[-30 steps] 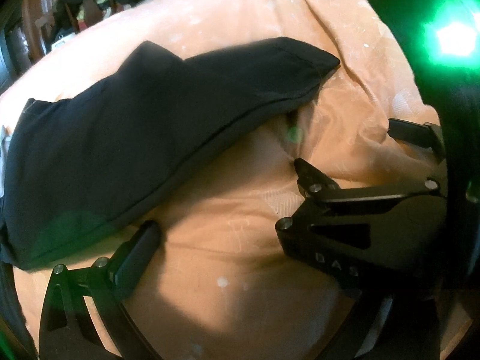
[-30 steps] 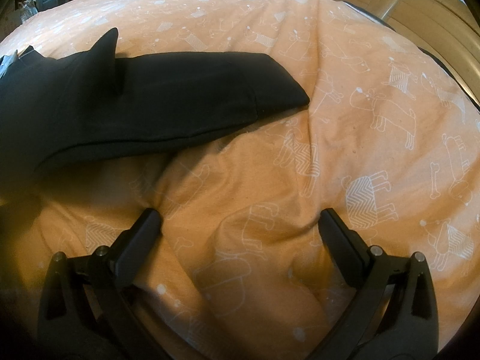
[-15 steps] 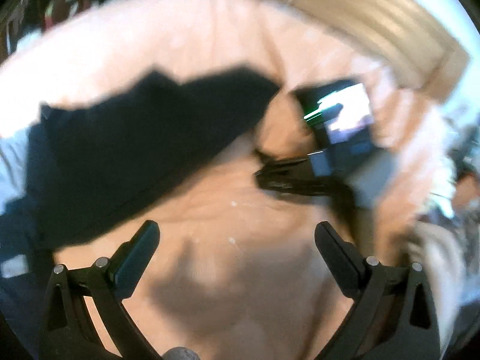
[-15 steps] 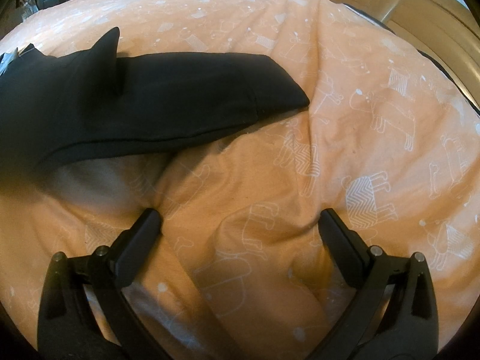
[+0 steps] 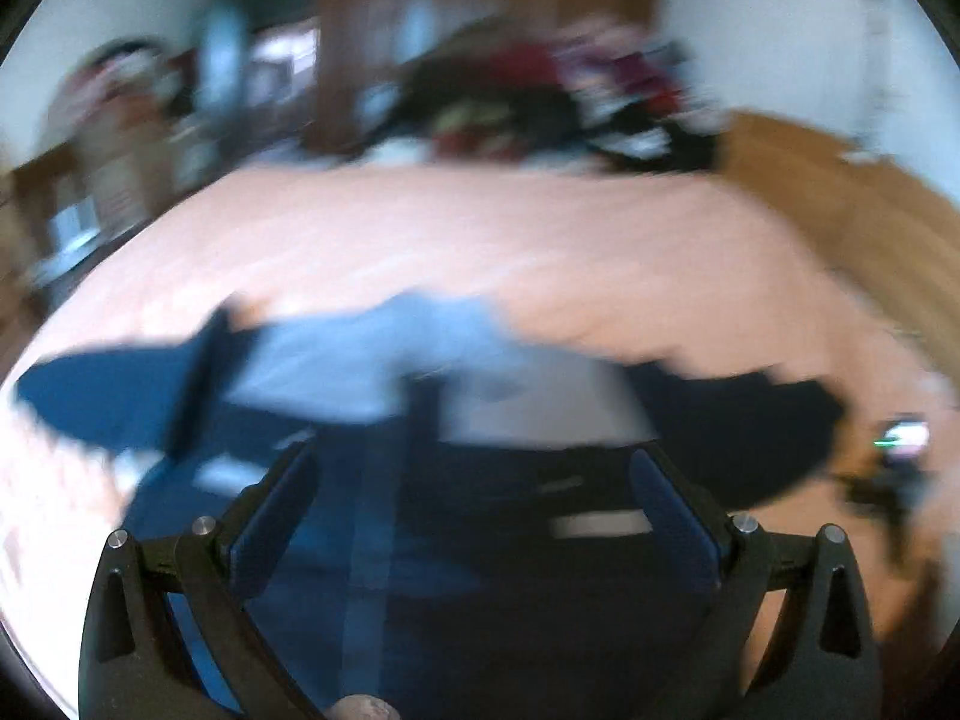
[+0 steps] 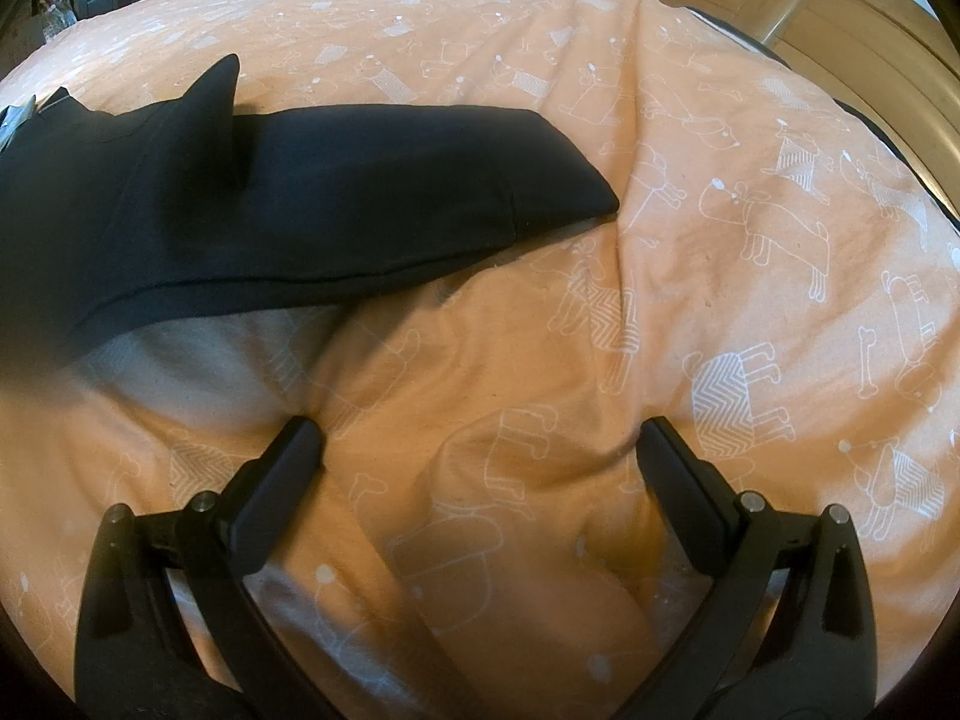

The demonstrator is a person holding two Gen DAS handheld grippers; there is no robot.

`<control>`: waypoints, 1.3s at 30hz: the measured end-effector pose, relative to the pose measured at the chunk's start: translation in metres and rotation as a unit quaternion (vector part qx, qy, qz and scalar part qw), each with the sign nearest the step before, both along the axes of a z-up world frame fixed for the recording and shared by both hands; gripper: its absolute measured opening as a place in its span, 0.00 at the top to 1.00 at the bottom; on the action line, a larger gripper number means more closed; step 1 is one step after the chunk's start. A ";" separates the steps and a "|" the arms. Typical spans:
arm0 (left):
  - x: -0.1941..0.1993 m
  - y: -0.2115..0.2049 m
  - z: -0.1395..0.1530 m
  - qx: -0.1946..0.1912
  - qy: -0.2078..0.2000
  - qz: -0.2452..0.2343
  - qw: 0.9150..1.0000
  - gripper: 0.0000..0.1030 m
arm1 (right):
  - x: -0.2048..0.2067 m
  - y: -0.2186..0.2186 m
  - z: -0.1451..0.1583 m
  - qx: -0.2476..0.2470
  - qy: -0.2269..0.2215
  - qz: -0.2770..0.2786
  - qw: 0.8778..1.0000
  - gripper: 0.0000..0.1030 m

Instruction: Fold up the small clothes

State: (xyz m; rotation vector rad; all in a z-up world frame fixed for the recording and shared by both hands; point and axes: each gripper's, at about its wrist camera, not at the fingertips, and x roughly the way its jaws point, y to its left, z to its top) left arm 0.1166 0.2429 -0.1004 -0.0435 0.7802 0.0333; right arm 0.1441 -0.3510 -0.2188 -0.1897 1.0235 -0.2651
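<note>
A dark navy garment (image 6: 288,204) lies spread on the orange bedsheet (image 6: 690,240), one long part reaching right to a blunt end. In the right wrist view my right gripper (image 6: 480,444) stands open low over bare sheet, below that long part and apart from it. The left wrist view is heavily blurred: my left gripper (image 5: 474,480) is open over the dark garment (image 5: 492,516), which fills the space between its fingers. The other gripper (image 5: 894,456) shows small at the right edge there.
A wooden bed frame (image 6: 810,6) runs along the sheet's far right side. A blurred pile of dark and red clothes (image 5: 540,102) sits past the bed's far edge, with furniture (image 5: 108,138) at the far left. Wrinkles ridge the sheet around my right gripper.
My left gripper swung fast to the left and now looks across the garment from another side; its view is blurred. The right gripper has stayed put over the sheet.
</note>
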 end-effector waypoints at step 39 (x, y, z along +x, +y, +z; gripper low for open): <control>-0.007 0.066 -0.059 -0.069 0.040 0.008 0.997 0.00 | -0.123 0.151 0.212 0.065 -0.291 0.109 0.948 0.00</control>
